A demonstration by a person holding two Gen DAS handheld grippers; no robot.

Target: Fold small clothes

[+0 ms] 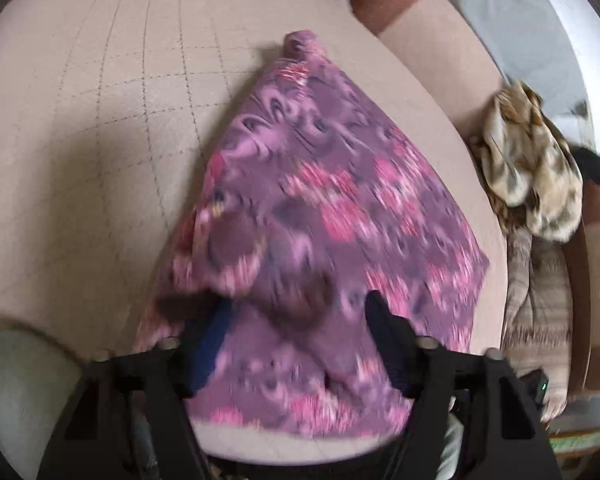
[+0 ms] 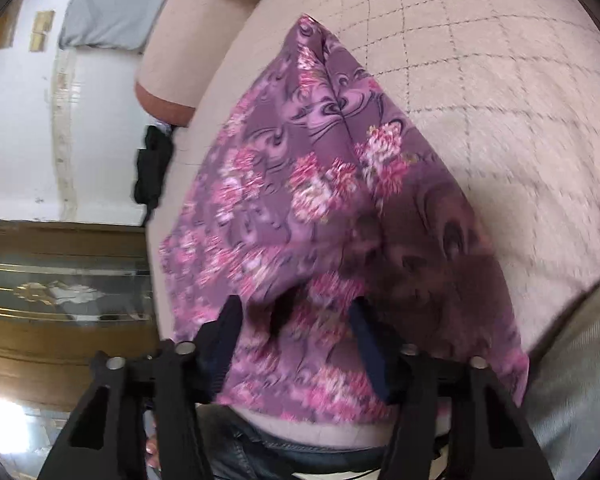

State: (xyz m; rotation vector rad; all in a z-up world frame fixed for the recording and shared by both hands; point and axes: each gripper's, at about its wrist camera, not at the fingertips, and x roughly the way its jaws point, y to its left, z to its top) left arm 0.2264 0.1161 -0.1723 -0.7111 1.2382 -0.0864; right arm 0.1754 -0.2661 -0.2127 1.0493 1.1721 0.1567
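Item: my left gripper (image 1: pixel 296 320). Nearest thing in the left wrist view. The jaws stand partly apart, both fingers clear of each other, with the purple floral cloth (image 1: pixel 324 208) filling the gap under and between them. I see no pad pressing on it; nothing is clamped.

Item: my right gripper (image 2: pixel 296 320). Same posture in the right wrist view: jaws partly apart, the purple floral cloth (image 2: pixel 324 208) bunched up between the fingers, a ridge of it rising just ahead of the tips. Whether a pad brushes the fabric I cannot tell through the blur.

Item: the cloth itself. It lies on the beige quilted cushion (image 1: pixel 100 140), near edge at my fingers, tapering to a point at the far end. It looks folded into a rough wedge, the fold uneven near me.

Item: leopard-print garment (image 1: pixel 532 160), heaped on the sofa arm, well apart from the cloth.

Item: grey pillow (image 2: pixel 112 12), far off, beyond the cushion edge.

Risks, as I judge them:
- The near edge is loose and humped; with neither of my grippers holding it, the fold may spring open or slide.
- If I close now, I may pinch more than one layer and drag the whole wedge askew.
- The near edge lies close to the cushion's front lip; a careless tug toward me could pull it off.
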